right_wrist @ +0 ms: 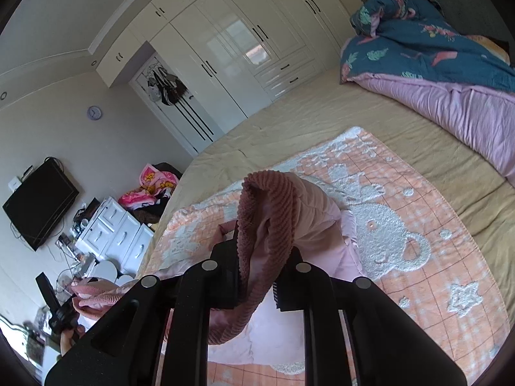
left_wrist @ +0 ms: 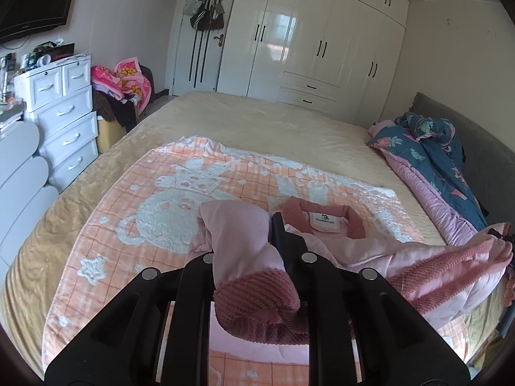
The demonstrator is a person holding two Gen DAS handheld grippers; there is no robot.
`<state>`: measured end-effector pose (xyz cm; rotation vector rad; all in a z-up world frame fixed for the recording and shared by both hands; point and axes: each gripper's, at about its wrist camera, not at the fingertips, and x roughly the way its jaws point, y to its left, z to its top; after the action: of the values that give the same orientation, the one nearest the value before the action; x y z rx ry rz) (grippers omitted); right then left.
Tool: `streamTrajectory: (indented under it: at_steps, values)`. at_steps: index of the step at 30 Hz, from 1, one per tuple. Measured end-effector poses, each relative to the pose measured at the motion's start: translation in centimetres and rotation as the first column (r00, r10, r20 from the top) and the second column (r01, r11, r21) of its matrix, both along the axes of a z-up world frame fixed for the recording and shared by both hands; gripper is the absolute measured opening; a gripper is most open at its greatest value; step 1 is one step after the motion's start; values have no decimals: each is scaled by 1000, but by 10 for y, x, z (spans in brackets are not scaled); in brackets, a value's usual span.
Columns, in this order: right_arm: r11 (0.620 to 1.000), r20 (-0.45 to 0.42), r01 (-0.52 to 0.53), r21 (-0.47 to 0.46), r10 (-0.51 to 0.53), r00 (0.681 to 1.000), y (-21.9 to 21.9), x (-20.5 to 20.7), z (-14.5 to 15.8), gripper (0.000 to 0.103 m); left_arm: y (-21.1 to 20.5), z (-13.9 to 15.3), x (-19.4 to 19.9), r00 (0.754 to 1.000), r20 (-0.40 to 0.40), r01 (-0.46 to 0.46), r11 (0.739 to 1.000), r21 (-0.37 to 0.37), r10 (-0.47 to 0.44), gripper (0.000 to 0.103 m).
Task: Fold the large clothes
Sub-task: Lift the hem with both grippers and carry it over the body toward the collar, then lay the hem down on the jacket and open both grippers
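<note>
Jaws on jacket (left_wrist: 322,244) over bed (left_wrist: 257,112)

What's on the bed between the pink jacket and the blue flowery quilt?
In the left wrist view, only peach bear blanket and bare tan bedsheet separate pink jacket from blue quilt.

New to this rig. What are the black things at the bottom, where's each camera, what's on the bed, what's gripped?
No robot: a person holds one pair of two-finger tongs in each hand, and a fisheye camera on each looks forward along its fingers. The black frames at the bottom are those tongs. In the left wrist view the left tongs are shut on a ribbed cuff of the pink jacket. In the right wrist view the right tongs clamp the other cuff. The jacket lies on an orange bear blanket on the bed, with a rumpled quilt alongside.
</note>
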<state>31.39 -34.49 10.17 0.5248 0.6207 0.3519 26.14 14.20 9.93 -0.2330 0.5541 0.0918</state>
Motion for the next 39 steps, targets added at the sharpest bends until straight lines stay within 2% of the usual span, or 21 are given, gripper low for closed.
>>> streamTrajectory:
  at_steps: [8,20,24,26,28,29,30,31,34,37,39]
  values:
    - [1000,-92,9,6,-8,996,-3,45,-27,15,0,-17,27,1000,-23,-12,1000,29,13,11]
    - [999,-171,26,23,-21,985,1,90,-63,19,5,-46,65,998,-59,-28,998,53,31,12]
    - [996,-182,21,82,-5,983,0,99,-71,31,5,-54,77,997,-72,-31,998,48,34,12]
    - [993,-176,15,117,6,984,-1,101,-72,44,6,-57,82,996,-76,-32,999,42,35,12]
    - [990,-146,5,142,15,989,-1,97,-69,64,5,-59,86,996,-78,-31,999,42,35,12]
    - [991,-124,6,137,11,992,0,93,-67,69,4,-60,88,996,-80,-32,999,43,35,12]
    - [992,-98,13,122,-1,995,1,88,-64,78,4,-61,90,996,-81,-31,999,42,34,12]
    - [994,-75,11,106,-3,997,3,83,-63,81,4,-62,91,996,-81,-30,999,41,34,12]
    - [998,-34,-6,64,8,999,10,68,-69,85,2,-64,95,996,-85,-27,999,36,30,12]
    - [996,-58,-34,-81,29,998,35,50,-96,86,-1,-67,99,996,-90,-24,999,37,28,13]
    - [981,-90,-59,-186,43,995,53,43,-117,86,-2,-68,100,995,-91,-26,999,42,30,13]
